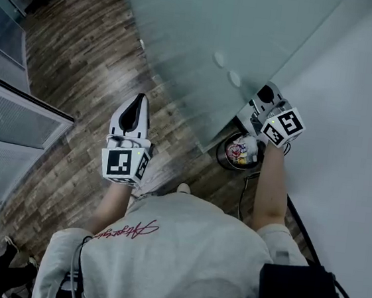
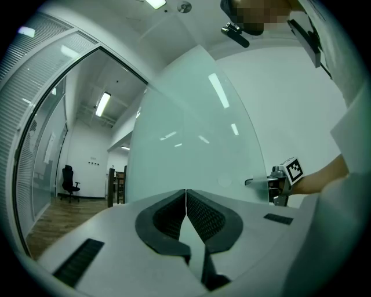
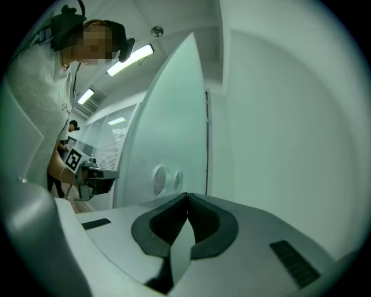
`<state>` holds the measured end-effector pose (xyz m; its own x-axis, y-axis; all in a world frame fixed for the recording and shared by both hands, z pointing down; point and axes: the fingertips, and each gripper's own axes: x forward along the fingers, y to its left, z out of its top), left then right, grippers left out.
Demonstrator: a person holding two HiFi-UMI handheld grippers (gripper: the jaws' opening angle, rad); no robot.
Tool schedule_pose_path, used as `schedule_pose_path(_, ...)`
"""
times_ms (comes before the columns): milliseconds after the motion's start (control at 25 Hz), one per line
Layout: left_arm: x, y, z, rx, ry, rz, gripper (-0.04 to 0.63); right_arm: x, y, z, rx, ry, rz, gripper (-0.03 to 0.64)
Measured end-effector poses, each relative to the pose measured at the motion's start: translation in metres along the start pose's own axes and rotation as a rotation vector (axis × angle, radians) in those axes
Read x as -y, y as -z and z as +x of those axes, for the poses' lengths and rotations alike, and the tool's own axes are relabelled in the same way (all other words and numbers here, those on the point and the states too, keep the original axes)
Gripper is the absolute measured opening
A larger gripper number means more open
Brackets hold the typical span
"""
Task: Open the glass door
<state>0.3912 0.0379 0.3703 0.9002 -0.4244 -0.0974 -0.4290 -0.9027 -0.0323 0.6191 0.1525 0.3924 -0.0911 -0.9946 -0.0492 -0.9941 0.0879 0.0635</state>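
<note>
Nearby, frosted glass door (image 1: 205, 40), wood-plank floor (image 1: 82, 60)

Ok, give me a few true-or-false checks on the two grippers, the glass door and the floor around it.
1. The left gripper and the right gripper both have their jaws together with nothing between them. True.
2. The left gripper is clamped on the edge of the glass door. False: it is clear of the door, above the wooden floor.
3. A waste bin with rubbish in it stands on the floor close to the white wall. True.
4. The floor is grey carpet. False: it is wooden planks.
5. Two round discs sit on the glass door. True.
</note>
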Motion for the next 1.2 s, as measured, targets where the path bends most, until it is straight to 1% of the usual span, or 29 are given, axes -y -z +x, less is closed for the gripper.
schedule_pose_path(80, 0.002, -0.003, 0.003, 0.016, 0.008, 0.001, 0.017, 0.015, -0.004, -0.019, 0.009, 0.092, -0.012, 0.017)
schedule_pose_path(160, 0.005, -0.004, 0.007, 0.028, 0.027, 0.002, 0.017, 0.024, -0.008, -0.035, 0.022, 0.162, -0.018, 0.017)
schedule_pose_path(240, 0.01, -0.003, 0.012, 0.036, 0.05, -0.005, 0.017, 0.025, -0.01, -0.048, 0.032, 0.21, -0.023, 0.017)
schedule_pose_path(440, 0.031, -0.01, 0.021, 0.059, 0.134, -0.026, 0.017, 0.012, -0.024, -0.072, 0.018, 0.321, -0.081, 0.017)
schedule_pose_path(520, 0.037, -0.012, 0.021, 0.069, 0.172, -0.032, 0.017, -0.002, -0.032, -0.078, 0.022, 0.349, -0.094, 0.017)
schedule_pose_path(680, 0.046, -0.015, 0.013, 0.082, 0.254, -0.048, 0.017, -0.046, -0.044, -0.087, 0.045, 0.349, -0.079, 0.017)
schedule_pose_path(760, 0.05, -0.017, 0.012, 0.086, 0.294, -0.054, 0.017, -0.065, -0.048, -0.092, 0.032, 0.384, -0.09, 0.017)
schedule_pose_path(840, 0.053, -0.02, 0.01, 0.09, 0.331, -0.061, 0.017, -0.08, -0.052, -0.097, 0.017, 0.45, -0.098, 0.017)
schedule_pose_path(1000, 0.061, -0.029, 0.004, 0.105, 0.404, -0.078, 0.017, -0.106, -0.068, -0.11, 0.044, 0.637, -0.093, 0.017)
schedule_pose_path(1120, 0.062, -0.035, -0.002, 0.111, 0.448, -0.094, 0.017, -0.128, -0.081, -0.112, 0.086, 0.727, -0.079, 0.017)
schedule_pose_path(1200, 0.062, -0.036, -0.007, 0.11, 0.474, -0.101, 0.017, -0.139, -0.086, -0.114, 0.087, 0.791, -0.073, 0.017)
